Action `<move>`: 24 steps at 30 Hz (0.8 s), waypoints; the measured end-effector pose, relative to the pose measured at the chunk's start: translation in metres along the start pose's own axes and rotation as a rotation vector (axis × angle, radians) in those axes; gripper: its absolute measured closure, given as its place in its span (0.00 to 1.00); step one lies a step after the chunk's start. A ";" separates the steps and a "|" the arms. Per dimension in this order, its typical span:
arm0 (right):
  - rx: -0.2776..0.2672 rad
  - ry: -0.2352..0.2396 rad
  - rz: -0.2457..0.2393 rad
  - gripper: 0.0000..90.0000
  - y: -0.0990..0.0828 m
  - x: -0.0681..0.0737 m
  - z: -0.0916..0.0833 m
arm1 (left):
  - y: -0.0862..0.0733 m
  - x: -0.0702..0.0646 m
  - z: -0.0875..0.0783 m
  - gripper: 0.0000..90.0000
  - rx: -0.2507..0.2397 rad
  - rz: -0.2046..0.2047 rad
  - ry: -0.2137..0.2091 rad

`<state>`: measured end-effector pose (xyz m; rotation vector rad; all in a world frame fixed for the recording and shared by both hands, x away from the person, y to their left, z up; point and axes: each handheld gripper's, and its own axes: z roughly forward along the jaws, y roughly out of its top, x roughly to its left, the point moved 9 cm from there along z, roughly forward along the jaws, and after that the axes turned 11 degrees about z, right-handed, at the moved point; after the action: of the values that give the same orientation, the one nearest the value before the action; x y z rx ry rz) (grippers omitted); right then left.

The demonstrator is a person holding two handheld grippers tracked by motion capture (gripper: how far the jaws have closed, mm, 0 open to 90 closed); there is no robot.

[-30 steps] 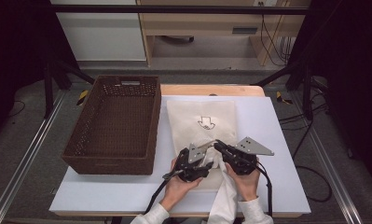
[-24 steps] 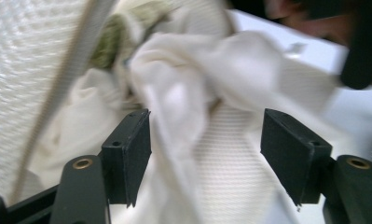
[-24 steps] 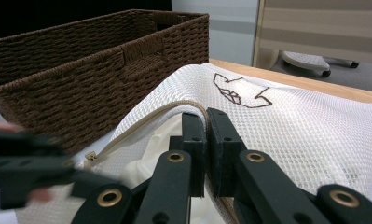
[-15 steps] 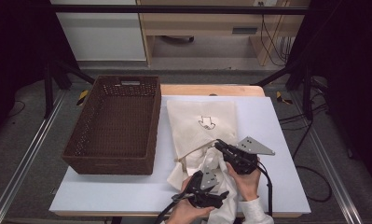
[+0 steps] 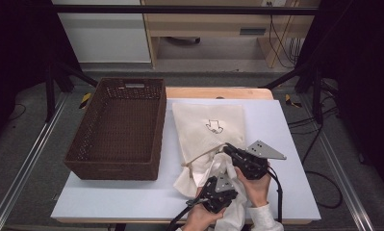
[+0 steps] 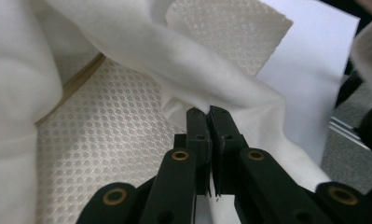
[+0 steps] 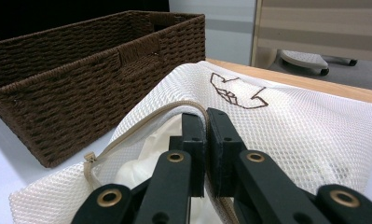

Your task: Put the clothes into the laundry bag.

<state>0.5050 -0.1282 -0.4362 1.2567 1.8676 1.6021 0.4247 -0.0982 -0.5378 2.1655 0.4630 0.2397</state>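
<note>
A white mesh bag (image 5: pixel 209 120) with a dark logo lies flat on the white table (image 5: pixel 281 125). My right gripper (image 5: pixel 226 148) is shut on the bag's tan zipper edge (image 7: pixel 146 119) and holds the mouth raised. White cloth (image 5: pixel 228 166) spills out of that mouth toward the front edge. My left gripper (image 5: pixel 217 180), near the front edge, has just been closing, and its jaws now pinch a fold of the white cloth (image 6: pixel 211 70). In the left gripper view the mesh bag (image 6: pixel 104 140) lies under that fold.
A dark brown wicker basket (image 5: pixel 83 139) stands empty at the left of the table, close to the bag; its wall (image 7: pixel 81 79) shows in the right gripper view. Bare table lies right of the bag. A metal frame and cables surround the table.
The left gripper has drawn back from beside the right gripper toward the table's front edge and sunk lower. Its jaws have closed on the white cloth. The right gripper has kept still.
</note>
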 end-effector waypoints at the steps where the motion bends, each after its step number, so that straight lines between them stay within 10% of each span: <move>1: -0.001 -0.001 0.001 0.96 0.000 0.000 0.000 | 0.002 0.001 -0.006 0.97 -0.013 0.007 0.006; 8: -0.011 0.000 0.011 0.96 0.002 -0.002 -0.002 | 0.022 0.050 -0.050 0.97 -0.060 0.024 0.164; 14: -0.009 0.002 0.008 0.96 0.001 0.000 -0.001 | 0.015 0.104 -0.038 0.97 0.012 0.011 0.322; 19: 0.000 0.002 0.001 0.96 -0.001 0.001 0.001 | 0.015 0.121 -0.030 0.97 0.015 0.056 0.462; 24: 0.011 -0.006 -0.009 0.96 -0.004 0.002 0.003 | 0.012 0.117 -0.027 0.92 -0.026 0.039 0.422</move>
<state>0.5052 -0.1250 -0.4399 1.2550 1.8786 1.5836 0.5253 -0.0368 -0.5118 2.0994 0.6490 0.7282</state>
